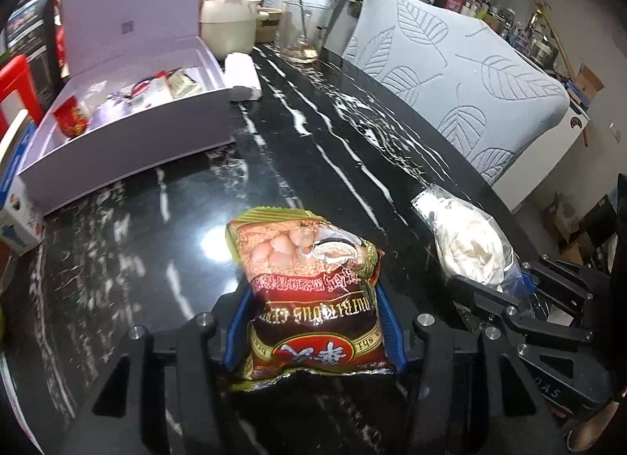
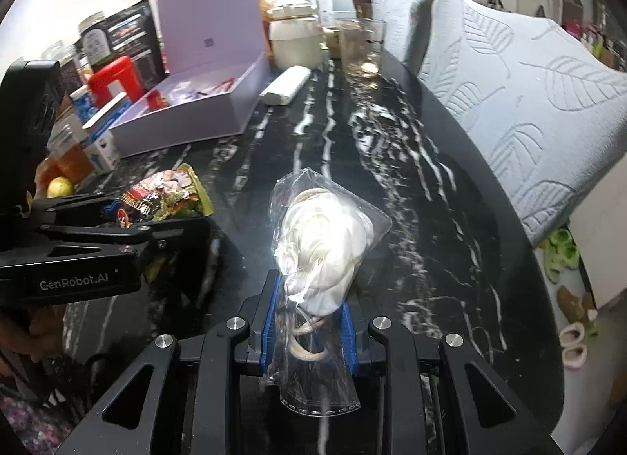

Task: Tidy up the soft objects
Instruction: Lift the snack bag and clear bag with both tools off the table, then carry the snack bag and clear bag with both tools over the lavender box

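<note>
The cereal packet sits between the blue pads of the left gripper, pinched at its lower half, with its crimped top jutting forward beyond the jaws. The clear bag of white soft stuff is clamped near its loose open end by the right gripper, whose jaws are drawn in narrow on the film; the bulging part lies ahead of the jaws. Both loads seem just off or barely on the black marbled worktop. Well ahead and to the left of both jaws stands the open lilac box, the likely destination.

Risks: the right jaws grip thin film, not the contents, so the bag could slide out or spill from its open end. The glossy packet may slip or crush. The grippers sit near each other and could collide heading boxward.
</note>
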`<state>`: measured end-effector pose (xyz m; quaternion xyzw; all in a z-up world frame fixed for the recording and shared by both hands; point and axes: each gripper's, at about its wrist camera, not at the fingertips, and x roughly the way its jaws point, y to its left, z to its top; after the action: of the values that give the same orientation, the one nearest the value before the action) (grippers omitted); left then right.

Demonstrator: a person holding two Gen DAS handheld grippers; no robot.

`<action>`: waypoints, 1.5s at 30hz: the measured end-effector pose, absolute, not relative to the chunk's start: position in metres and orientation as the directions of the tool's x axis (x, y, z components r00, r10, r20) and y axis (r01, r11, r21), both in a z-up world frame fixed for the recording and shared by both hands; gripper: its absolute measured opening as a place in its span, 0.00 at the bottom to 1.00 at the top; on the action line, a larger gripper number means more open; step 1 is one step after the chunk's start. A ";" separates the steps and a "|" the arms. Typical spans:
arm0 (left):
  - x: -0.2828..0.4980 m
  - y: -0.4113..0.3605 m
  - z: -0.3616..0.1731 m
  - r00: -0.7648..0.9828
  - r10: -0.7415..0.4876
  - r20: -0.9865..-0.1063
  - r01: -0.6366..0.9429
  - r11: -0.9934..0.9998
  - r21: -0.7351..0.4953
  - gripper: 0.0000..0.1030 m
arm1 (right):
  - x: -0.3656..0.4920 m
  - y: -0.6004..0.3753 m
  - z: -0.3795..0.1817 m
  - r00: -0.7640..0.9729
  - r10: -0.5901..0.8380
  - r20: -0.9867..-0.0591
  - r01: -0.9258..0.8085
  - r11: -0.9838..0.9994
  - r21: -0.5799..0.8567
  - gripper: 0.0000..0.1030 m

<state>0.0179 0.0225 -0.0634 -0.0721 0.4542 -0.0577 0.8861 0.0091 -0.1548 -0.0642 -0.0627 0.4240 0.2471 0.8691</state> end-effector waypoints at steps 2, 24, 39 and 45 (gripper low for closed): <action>0.012 0.026 -0.061 0.589 -0.153 -0.793 0.020 0.984 -0.175 0.54 | 0.006 -0.150 -0.063 0.511 0.395 -0.763 -0.502 0.858 0.108 0.26; -0.071 0.097 -0.011 0.723 0.018 -0.690 -0.160 0.977 -0.143 0.54 | -0.049 -0.069 -0.035 0.433 0.594 -0.678 -0.725 0.676 0.129 0.26; -0.061 0.127 0.073 0.855 0.069 -0.515 -0.139 0.985 -0.099 0.54 | -0.041 -0.039 0.048 0.534 0.675 -0.508 -0.771 0.636 0.034 0.26; -0.042 0.137 0.105 0.889 0.102 -0.446 -0.147 0.987 -0.066 0.54 | -0.021 -0.022 0.076 0.543 0.703 -0.460 -0.792 0.611 -0.001 0.27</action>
<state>-0.0425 0.1369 0.1052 -0.0489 0.2267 0.0641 0.9706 -0.0210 -0.0223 0.0757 -0.1046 0.2122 0.4285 0.8720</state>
